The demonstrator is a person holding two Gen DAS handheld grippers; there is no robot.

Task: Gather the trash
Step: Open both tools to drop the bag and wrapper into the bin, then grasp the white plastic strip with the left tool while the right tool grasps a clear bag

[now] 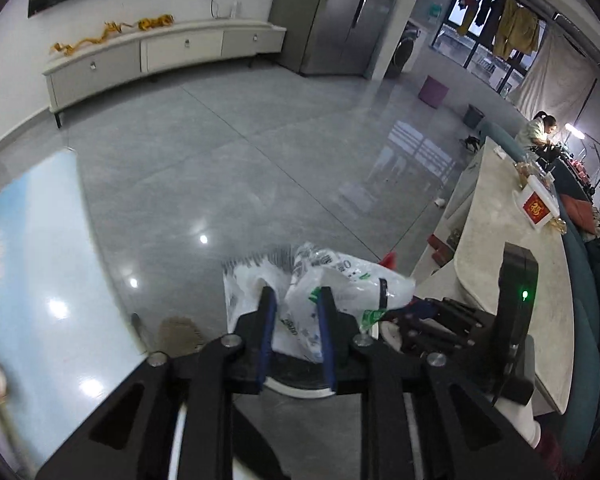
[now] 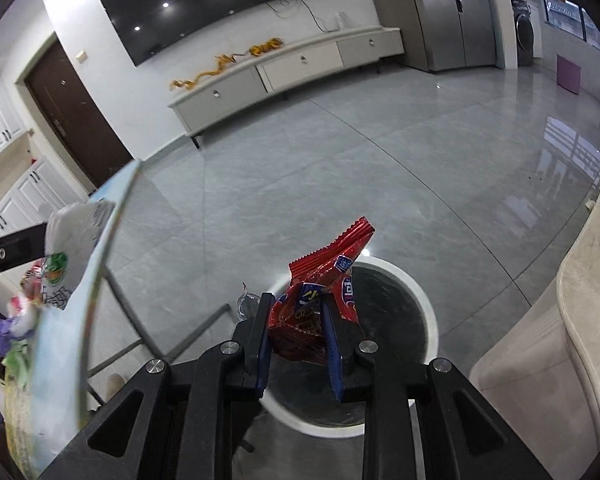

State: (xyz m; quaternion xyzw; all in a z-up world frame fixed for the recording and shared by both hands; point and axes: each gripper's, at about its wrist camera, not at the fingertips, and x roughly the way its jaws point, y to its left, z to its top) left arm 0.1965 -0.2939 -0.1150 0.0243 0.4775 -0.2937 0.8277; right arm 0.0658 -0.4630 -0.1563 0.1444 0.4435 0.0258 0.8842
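Glossy grey floor tiles (image 2: 300, 184) spread out below you. Near your right side stands a round trash bin (image 2: 430, 320) with a white rim and dark lining. Your left gripper (image 1: 296, 300) grasps a crinkled white plastic bag (image 1: 340, 276) with green print, close over the bin's rim. Your right gripper (image 2: 296, 304) clamps a shiny red foil snack wrapper (image 2: 324, 272) with serrated edges above the bin's mouth.
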